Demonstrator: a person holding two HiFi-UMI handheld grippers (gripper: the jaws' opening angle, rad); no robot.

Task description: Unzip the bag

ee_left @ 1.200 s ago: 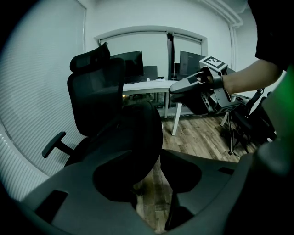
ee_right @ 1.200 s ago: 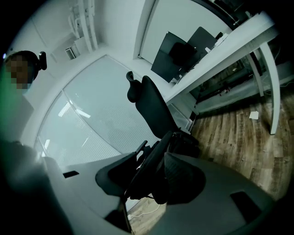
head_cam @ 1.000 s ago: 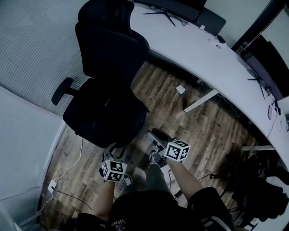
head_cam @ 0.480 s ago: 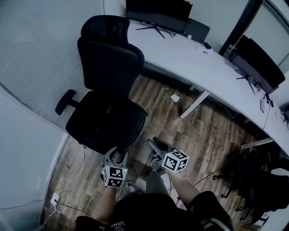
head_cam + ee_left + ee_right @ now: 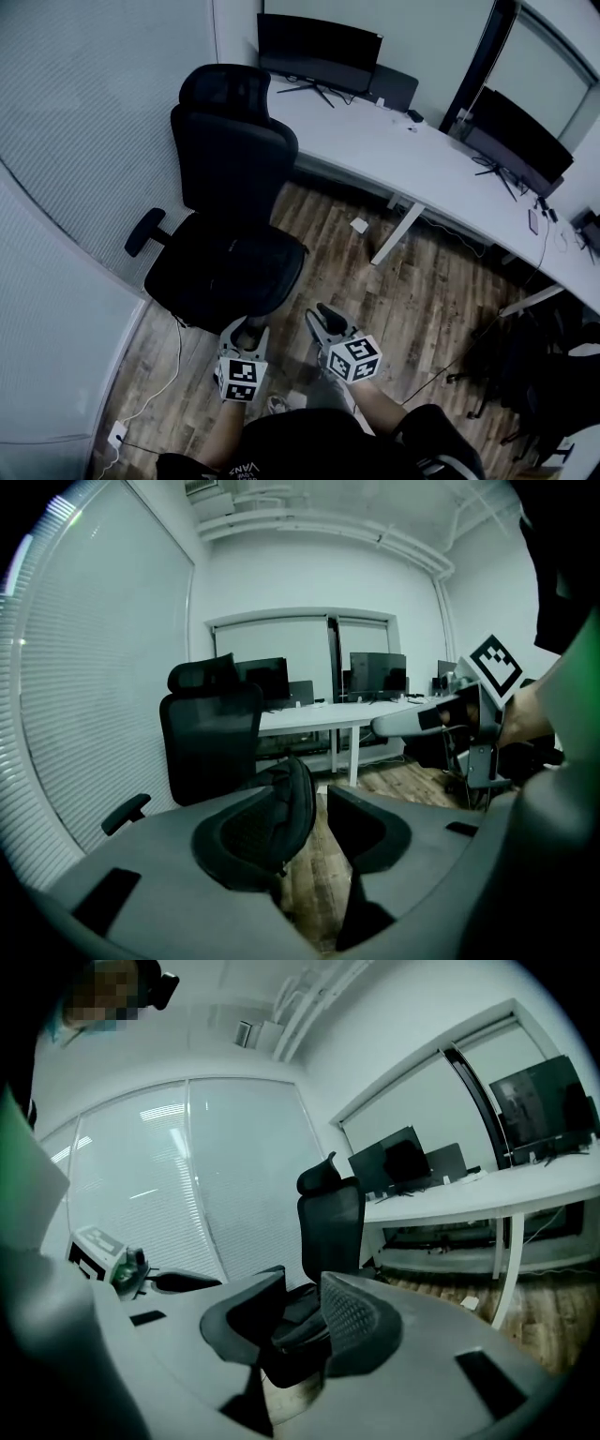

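Lying under the right end of the white bench (image 5: 412,159), a dark heap (image 5: 539,375) on the wood floor (image 5: 412,291) is the only thing that might be the bag. It is black and lumpy and too dim to show a zip or its outline.

It sits well apart from both grippers, off to their right. The left gripper (image 5: 247,330) points at the seat of the black office chair (image 5: 230,216), and its jaws stand apart with only floor showing between them (image 5: 319,794). Just beside it, the right gripper (image 5: 323,319) also has parted jaws with nothing between them (image 5: 300,1297); they have just been closing partway.

Compared with a second ago, the head view reaches further up the room, so the chair and a monitor (image 5: 319,52) sit lower in the picture. Both grippers appear nearer its bottom edge, and the right gripper's marker cube has rolled.
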